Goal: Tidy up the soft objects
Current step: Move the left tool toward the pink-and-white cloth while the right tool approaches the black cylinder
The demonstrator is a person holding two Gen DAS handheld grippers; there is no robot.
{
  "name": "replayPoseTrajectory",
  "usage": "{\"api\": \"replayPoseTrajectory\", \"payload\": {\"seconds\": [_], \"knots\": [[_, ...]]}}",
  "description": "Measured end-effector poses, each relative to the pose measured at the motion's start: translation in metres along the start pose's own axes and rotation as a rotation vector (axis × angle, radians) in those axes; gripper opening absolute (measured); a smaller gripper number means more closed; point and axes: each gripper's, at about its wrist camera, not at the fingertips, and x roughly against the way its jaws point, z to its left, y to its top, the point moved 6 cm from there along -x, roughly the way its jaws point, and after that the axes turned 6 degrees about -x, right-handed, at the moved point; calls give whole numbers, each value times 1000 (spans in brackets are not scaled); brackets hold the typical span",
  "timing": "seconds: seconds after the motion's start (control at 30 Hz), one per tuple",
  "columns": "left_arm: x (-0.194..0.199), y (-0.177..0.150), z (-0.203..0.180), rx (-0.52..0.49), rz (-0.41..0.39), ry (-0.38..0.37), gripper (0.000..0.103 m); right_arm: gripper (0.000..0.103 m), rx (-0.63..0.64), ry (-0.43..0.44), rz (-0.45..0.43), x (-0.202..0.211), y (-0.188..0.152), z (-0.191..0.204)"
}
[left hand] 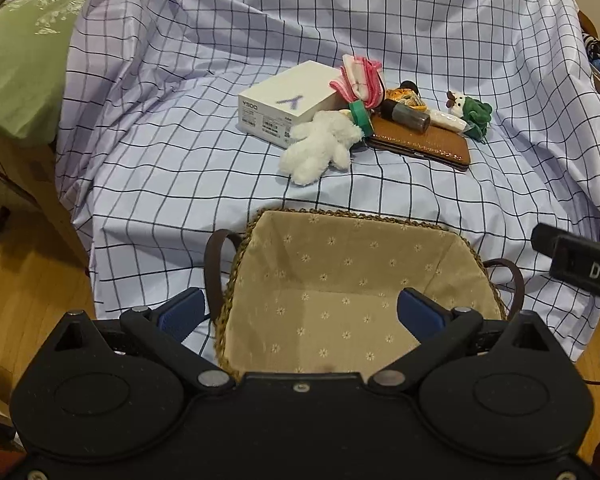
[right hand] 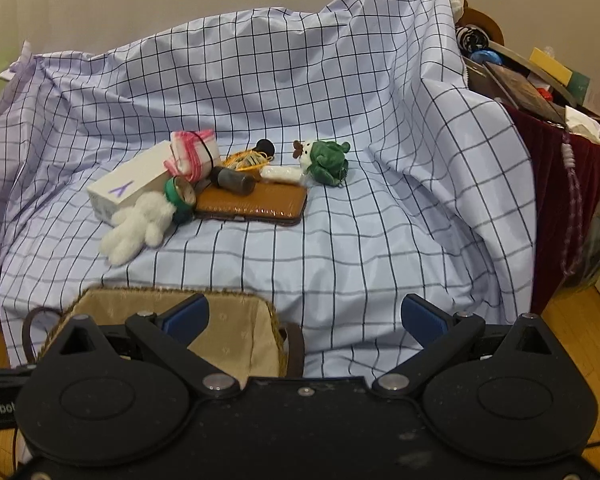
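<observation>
A white plush toy lies on the checked cloth, touching a white box. A pink-and-white folded cloth leans on the box. A green plush lies at the right end of the pile. A woven basket with a beige floral lining stands at the near edge with nothing in it. My left gripper hangs open over the basket. My right gripper is open, to the right of the basket.
A brown wallet carries a dark jar; a green tape roll and yellow string lie beside it. Green bedding is at the left, cluttered shelves at the right, wooden floor below.
</observation>
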Motion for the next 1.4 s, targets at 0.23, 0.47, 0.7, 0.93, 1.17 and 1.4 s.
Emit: {"api": "replayPoseTrajectory", "payload": {"seconds": [0.23, 0.47, 0.7, 0.93, 1.17, 1.4], "knots": [[-20, 29, -2, -46, -17, 31, 99, 102, -17, 6, 25, -34, 23, 6], [-50, 61, -2, -57, -11, 12, 95, 102, -29, -45, 2, -73, 50, 8], [-81, 86, -7, -86, 19, -20, 92, 102, -4, -24, 0, -115, 77, 15], [-103, 115, -10, -108, 20, -45, 91, 102, 36, 2, -3, -152, 102, 30], [-123, 153, -15, -148, -16, -47, 91, 102, 51, -41, -11, -177, 114, 25], [-142, 183, -23, -159, -32, -63, 92, 102, 26, -63, 3, -200, 126, 17]]}}
